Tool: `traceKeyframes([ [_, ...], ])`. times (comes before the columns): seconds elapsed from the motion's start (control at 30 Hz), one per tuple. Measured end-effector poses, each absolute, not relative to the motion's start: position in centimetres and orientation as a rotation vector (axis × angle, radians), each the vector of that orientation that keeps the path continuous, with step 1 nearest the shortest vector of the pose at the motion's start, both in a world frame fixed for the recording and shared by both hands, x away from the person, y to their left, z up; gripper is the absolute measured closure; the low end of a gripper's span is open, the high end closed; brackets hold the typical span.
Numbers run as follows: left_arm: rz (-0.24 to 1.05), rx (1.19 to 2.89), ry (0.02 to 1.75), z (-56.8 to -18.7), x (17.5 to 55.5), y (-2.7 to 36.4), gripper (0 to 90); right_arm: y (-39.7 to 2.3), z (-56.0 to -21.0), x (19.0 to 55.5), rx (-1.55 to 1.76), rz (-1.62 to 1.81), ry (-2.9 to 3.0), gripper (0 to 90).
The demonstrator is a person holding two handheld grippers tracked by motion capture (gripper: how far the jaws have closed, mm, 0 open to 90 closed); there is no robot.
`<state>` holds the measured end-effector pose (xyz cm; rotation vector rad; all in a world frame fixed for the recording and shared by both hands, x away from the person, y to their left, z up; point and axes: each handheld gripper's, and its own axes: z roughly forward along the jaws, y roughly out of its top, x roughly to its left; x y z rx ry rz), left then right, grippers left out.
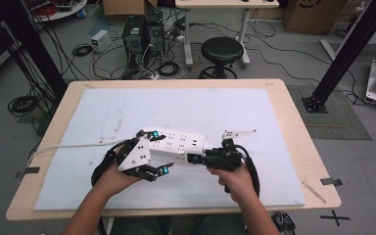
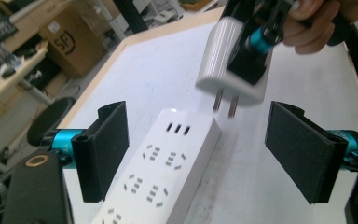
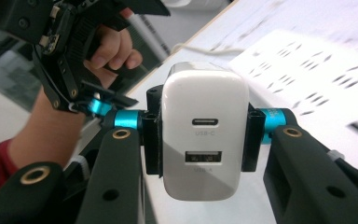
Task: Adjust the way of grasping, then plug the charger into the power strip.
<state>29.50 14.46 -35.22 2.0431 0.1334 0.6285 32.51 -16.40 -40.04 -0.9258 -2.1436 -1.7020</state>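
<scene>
A white power strip (image 1: 176,142) lies on the white mat, its cable (image 1: 73,145) trailing to the left. My left gripper (image 2: 203,154) stands open astride the strip (image 2: 168,172), one jaw on each side and neither touching it. A white USB charger (image 3: 203,135) sits between the jaws of my right gripper (image 3: 203,137), which is shut on it. In the left gripper view the charger (image 2: 233,60) hangs tilted just above the strip's far end, its two prongs (image 2: 226,105) pointing down. From above, the right gripper (image 1: 196,157) is at the strip's right end and the left gripper (image 1: 159,152) is over its middle.
The white mat (image 1: 103,112) covers most of the wooden table (image 1: 293,127). A black stool (image 1: 222,51), computer cases and loose cables are on the floor beyond the far edge. Black frame posts stand at the left and right.
</scene>
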Motion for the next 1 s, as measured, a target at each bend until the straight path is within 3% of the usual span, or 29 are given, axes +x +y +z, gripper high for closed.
traceKeyframes([
  [0.5, 0.642, 2.035, 0.337, -34.4, 31.2, 20.1, 18.2, -16.9, -39.4, 32.4, -0.948, -1.741, -2.248, 62.9],
  [1.0, 0.652, 2.021, 0.416, -35.0, 31.5, 22.3, 18.2, -14.8, -38.7, 33.8, -0.930, -1.803, -2.502, 62.9],
])
